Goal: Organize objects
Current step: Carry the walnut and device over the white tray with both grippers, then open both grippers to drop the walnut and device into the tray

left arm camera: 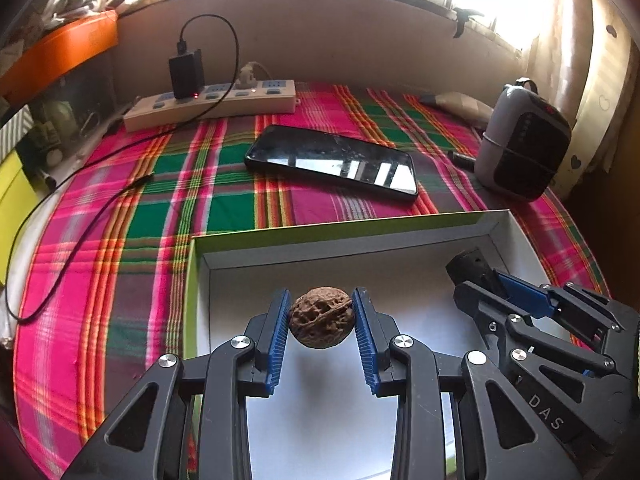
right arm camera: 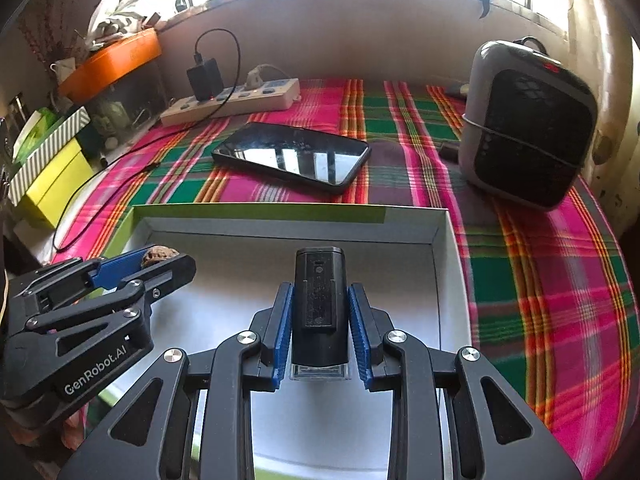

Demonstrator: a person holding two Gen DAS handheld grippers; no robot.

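Your left gripper [left arm camera: 321,322] has its blue ribbed jaws clamped on a brown, wrinkled walnut [left arm camera: 322,317], low in the centre of the left wrist view. The nut is held clear above the white floor of the shallow white cardboard box with a lime-green outer wall [left arm camera: 348,236]; its shadow lies on the floor below it. The walnut's seam runs roughly across the frame, from one pad to the other.

Your right gripper [right arm camera: 320,322] has its jaws clamped on a black, oblong plastic device with a clear base [right arm camera: 319,308], in the lower centre of the right wrist view. Its long axis runs up the frame, along the fingers: the black rounded end points towards the box's far wall, the clear end towards the camera. It too is over the box floor.

In the left wrist view, the right gripper sits at lower right, the black device pointing up and to the left.

Beyond the box, on the pink, green and orange plaid cloth [left arm camera: 120,240] covering the worktop, a black smartphone [left arm camera: 332,162] lies flat, its long axis across the frame.
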